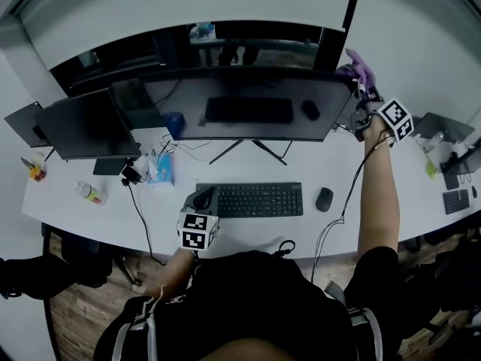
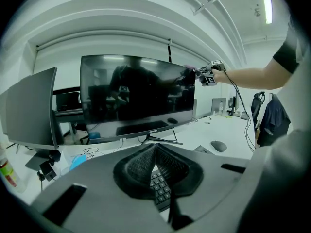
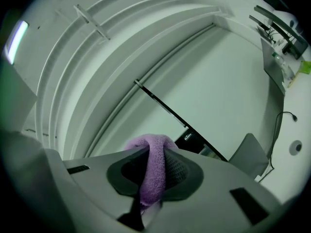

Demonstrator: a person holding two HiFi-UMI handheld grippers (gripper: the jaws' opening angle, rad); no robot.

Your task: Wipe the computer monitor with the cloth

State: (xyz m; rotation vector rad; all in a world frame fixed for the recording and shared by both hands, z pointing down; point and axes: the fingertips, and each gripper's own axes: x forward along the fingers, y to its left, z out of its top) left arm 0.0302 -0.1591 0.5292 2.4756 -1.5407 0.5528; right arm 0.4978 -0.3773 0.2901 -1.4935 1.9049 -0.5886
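Note:
A wide dark monitor (image 1: 248, 104) stands at the middle of the white desk (image 1: 248, 228), its screen also in the left gripper view (image 2: 136, 96). My right gripper (image 1: 362, 83) is raised at the monitor's upper right corner, shut on a purple cloth (image 1: 359, 68). In the right gripper view the cloth (image 3: 153, 171) is folded between the jaws, which point up at the ceiling and wall. My left gripper (image 1: 204, 198) rests low at the desk's front, just left of the keyboard (image 1: 252, 199). Its jaws (image 2: 155, 161) are shut with nothing between them.
A second, smaller monitor (image 1: 86, 125) stands at the left. A mouse (image 1: 324, 198) lies right of the keyboard. A phone (image 1: 132, 174), a blue pack (image 1: 161, 168), cables and a bottle (image 1: 89, 192) sit at the left front. More desk items lie far right (image 1: 451, 164).

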